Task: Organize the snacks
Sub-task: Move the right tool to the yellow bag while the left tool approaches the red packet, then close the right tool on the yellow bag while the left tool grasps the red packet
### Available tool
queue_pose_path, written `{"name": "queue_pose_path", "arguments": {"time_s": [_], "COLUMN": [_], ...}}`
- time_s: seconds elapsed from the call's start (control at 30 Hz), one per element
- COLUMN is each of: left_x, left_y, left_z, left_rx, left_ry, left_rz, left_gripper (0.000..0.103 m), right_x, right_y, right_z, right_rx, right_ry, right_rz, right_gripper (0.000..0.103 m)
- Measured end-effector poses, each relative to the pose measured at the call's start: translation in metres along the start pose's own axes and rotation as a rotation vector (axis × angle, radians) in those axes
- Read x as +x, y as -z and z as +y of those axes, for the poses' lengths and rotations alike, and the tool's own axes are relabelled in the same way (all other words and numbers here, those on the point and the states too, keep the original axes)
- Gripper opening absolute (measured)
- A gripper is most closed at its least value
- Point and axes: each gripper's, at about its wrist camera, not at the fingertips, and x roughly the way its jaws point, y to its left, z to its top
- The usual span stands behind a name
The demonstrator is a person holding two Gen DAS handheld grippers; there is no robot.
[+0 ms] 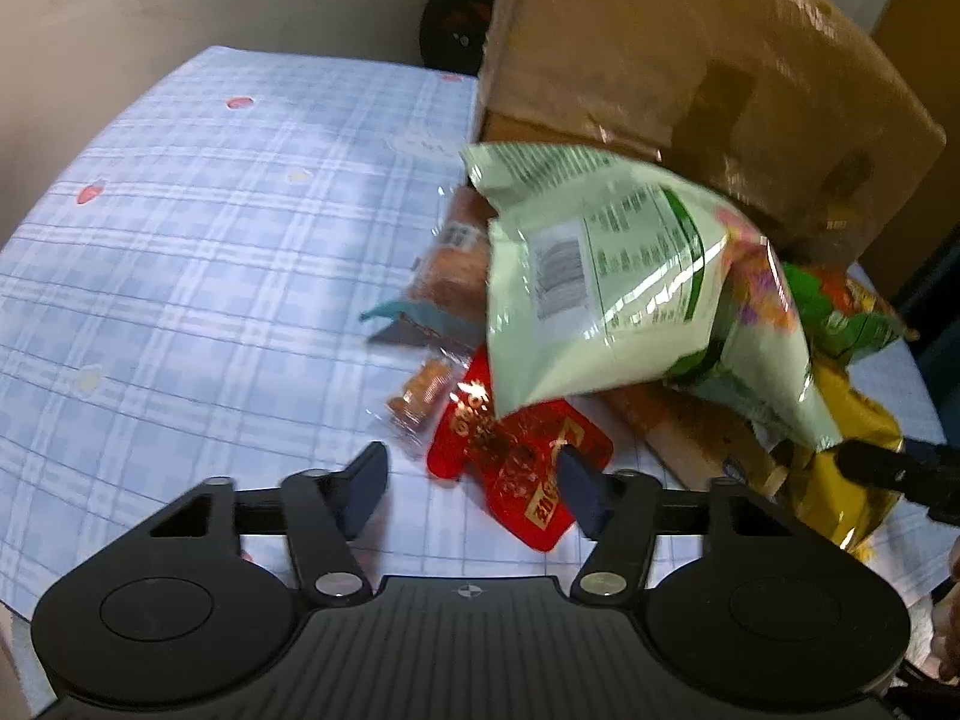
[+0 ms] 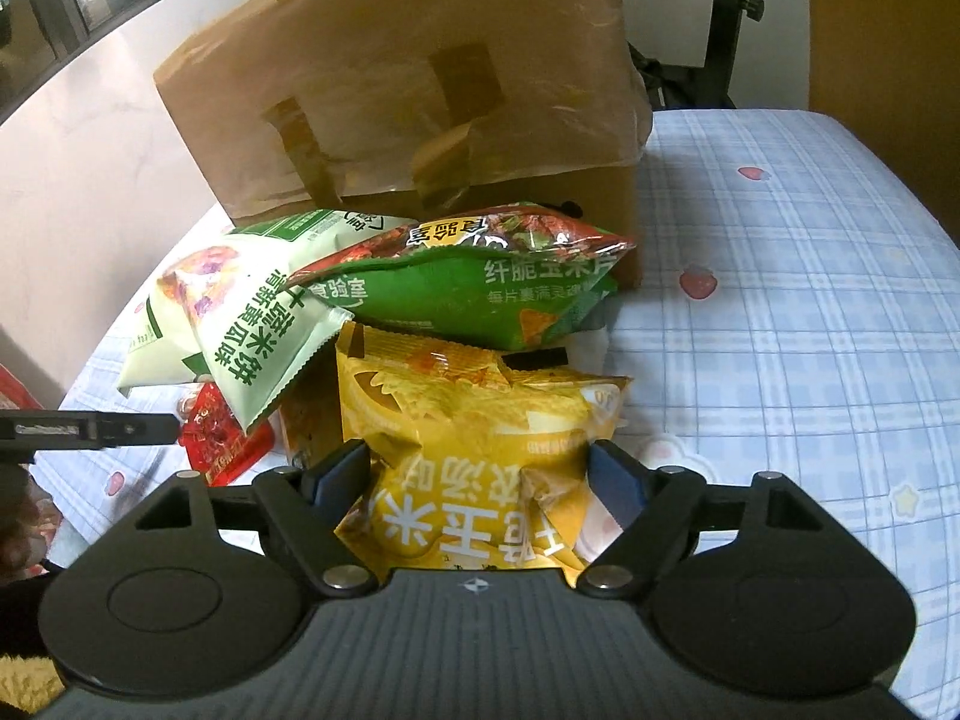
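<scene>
Standing here watching, and honestly it looks like the sorting has barely got going. Nearest to me, the right gripper [image 2: 480, 474] has its two fingers squeezed onto the sides of the yellow snack bag [image 2: 480, 420], which crumples between them, so I'd call that a grab underway. The left gripper [image 1: 471, 489] is spread wide with nothing in it, hovering over the red packet [image 1: 510, 450] that lies flat on the checked tablecloth [image 1: 210, 240]. Just past that sit a small clear-wrapped snack [image 1: 420, 399] and a brownish wrapped one [image 1: 456, 264], loose on the cloth. Then there's the heap: a pale green bag [image 2: 252, 324] leaning up at an angle, and a dark green chip bag [image 2: 480, 282] resting on top of the yellow one. Behind it all stands the cardboard box [image 2: 420, 90], flap up, touching the pile. I can't see inside the box from here, so no idea if anything's already in it. My guess is nearly everything is left to do, since all the visible snacks are jumbled together by the box.
</scene>
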Motion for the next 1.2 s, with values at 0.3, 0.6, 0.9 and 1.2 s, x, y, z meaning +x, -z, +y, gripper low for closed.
{"name": "queue_pose_path", "arguments": {"time_s": [0.3, 0.6, 0.9, 1.2], "left_x": [0.015, 0.027, 0.018, 0.012], "left_y": [-0.002, -0.014, -0.01, -0.006], "left_z": [-0.003, -0.007, 0.007, 0.03], "left_rx": [0.03, 0.066, 0.051, 0.005], "left_ry": [0.023, -0.015, -0.027, 0.001], "left_rz": [0.058, 0.062, 0.06, 0.066], "left_gripper": [0.055, 0.039, 0.024, 0.03], "right_x": [0.0, 0.0, 0.0, -0.001], "right_y": [-0.001, 0.0, -0.002, -0.001], "right_z": [-0.002, -0.002, -0.001, -0.002], "right_rx": [0.015, 0.022, 0.024, 0.031], "right_ry": [-0.009, -0.01, -0.008, -0.009], "right_rz": [0.0, 0.001, 0.004, -0.003], "right_gripper": [0.082, 0.082, 0.081, 0.081]}}
